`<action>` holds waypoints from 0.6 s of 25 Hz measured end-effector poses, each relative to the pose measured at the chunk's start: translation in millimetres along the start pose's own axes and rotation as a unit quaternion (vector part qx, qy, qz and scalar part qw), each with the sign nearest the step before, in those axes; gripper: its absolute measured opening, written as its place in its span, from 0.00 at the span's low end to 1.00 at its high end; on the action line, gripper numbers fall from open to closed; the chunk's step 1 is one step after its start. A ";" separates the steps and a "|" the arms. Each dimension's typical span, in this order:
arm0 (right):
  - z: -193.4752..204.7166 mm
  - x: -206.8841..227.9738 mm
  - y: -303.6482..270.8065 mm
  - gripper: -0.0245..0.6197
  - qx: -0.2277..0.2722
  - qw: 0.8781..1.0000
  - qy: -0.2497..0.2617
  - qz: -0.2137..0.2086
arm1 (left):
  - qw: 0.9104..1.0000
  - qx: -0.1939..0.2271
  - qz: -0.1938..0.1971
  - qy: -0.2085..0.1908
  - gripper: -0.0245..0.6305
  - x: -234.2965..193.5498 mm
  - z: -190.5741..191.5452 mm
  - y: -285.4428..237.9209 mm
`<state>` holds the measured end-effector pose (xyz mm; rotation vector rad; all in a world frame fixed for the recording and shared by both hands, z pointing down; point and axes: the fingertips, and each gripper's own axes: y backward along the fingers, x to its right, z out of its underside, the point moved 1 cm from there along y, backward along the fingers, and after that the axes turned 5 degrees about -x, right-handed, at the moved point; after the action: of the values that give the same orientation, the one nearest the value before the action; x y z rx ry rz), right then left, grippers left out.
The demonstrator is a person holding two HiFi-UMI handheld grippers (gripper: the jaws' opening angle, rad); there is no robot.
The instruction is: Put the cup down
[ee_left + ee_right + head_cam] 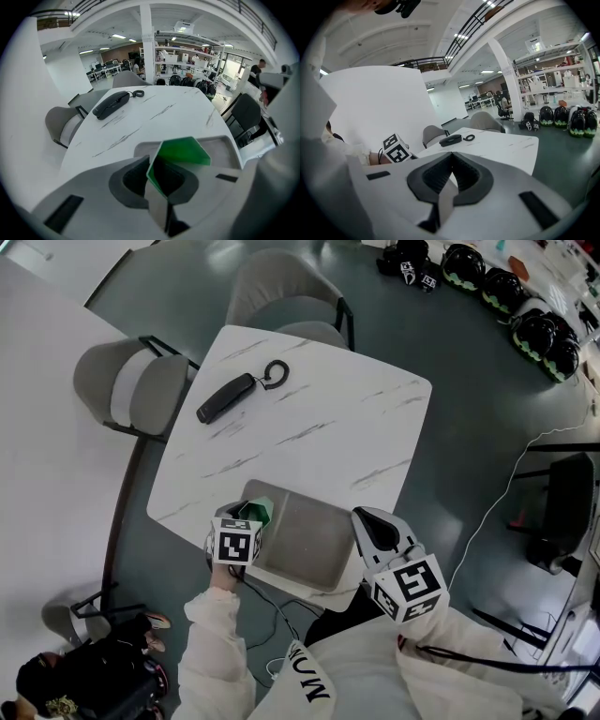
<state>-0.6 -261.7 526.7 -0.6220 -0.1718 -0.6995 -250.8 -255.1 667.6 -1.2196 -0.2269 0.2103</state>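
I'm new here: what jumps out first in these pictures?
A bright green cup, pinched in the left gripper, hangs over a grey tray at the near edge of the marble table. A black handset-like object lies near the table's far left corner.

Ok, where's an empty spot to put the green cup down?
The grey tray is bare to the right of the green cup. The white table is bare from the tray to its far edge and right corner. Only the far left corner is taken, by a long black object with a ring.
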 end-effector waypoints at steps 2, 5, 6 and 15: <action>0.7 -0.4 -1.0 0.05 0.000 1.000 0.000 -0.001 | 1.000 -0.006 0.001 -0.003 0.09 -2.3 -0.5 -3.1; 4.5 -0.4 -0.7 0.05 -0.003 1.000 -0.003 -0.001 | 1.000 -0.014 0.002 -0.005 0.09 -4.4 0.1 -6.7; 4.7 -0.1 0.0 0.05 -0.004 1.000 -0.004 -0.001 | 1.000 -0.018 0.003 -0.005 0.09 -4.5 0.7 -7.8; 9.9 7.3 2.7 0.05 -0.007 1.000 -0.011 0.008 | 0.999 -0.044 0.007 -0.010 0.10 -8.4 -0.5 -18.3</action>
<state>7.2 -258.3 535.9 -0.6435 -0.1829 -0.6794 -258.0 -263.9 684.2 -1.3066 -0.2474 0.2277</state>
